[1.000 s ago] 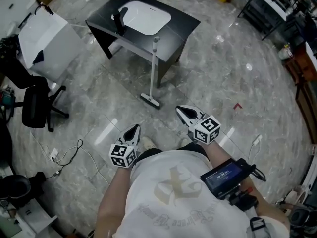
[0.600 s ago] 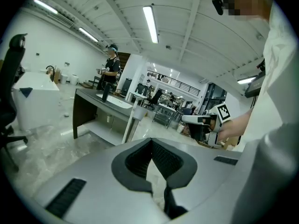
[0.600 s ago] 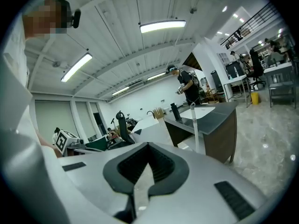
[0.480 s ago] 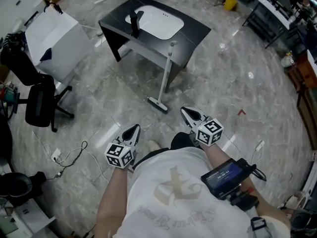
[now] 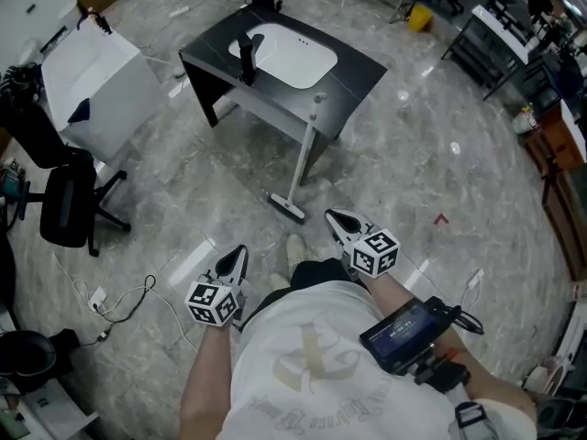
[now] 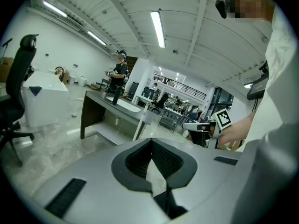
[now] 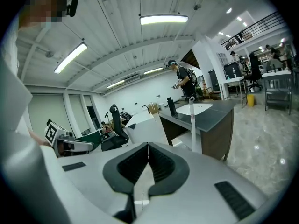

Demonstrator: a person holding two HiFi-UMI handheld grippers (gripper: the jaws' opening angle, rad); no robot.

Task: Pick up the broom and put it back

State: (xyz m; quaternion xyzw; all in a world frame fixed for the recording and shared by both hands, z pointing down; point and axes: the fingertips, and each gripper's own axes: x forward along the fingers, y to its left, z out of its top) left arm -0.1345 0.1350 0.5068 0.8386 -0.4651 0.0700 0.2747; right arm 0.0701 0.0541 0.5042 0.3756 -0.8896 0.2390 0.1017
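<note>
The broom (image 5: 303,154) stands on the floor with its pale handle leaning on the front edge of the black table (image 5: 353,58). Its head rests on the tiles just ahead of me. My right gripper (image 5: 332,216) is shut and empty, a short way right of the broom head. My left gripper (image 5: 237,253) is also shut and empty, lower and further left. The left gripper view looks past the closed left gripper (image 6: 151,141) at the broom handle (image 6: 140,122). The right gripper view has the handle (image 7: 193,125) beyond the closed right gripper (image 7: 148,144).
The table holds a white sink (image 5: 289,53) with a dark faucet. A white board (image 5: 101,71) and a black office chair (image 5: 64,200) stand at the left. Cables (image 5: 119,291) lie on the floor lower left. A person (image 6: 117,71) stands beyond the table. Shelving (image 5: 500,26) fills the far right.
I have stepped forward, and a shoe now shows between the grippers. The left gripper has dropped back to the lower left of the view. The right one sits slightly nearer the broom head.
</note>
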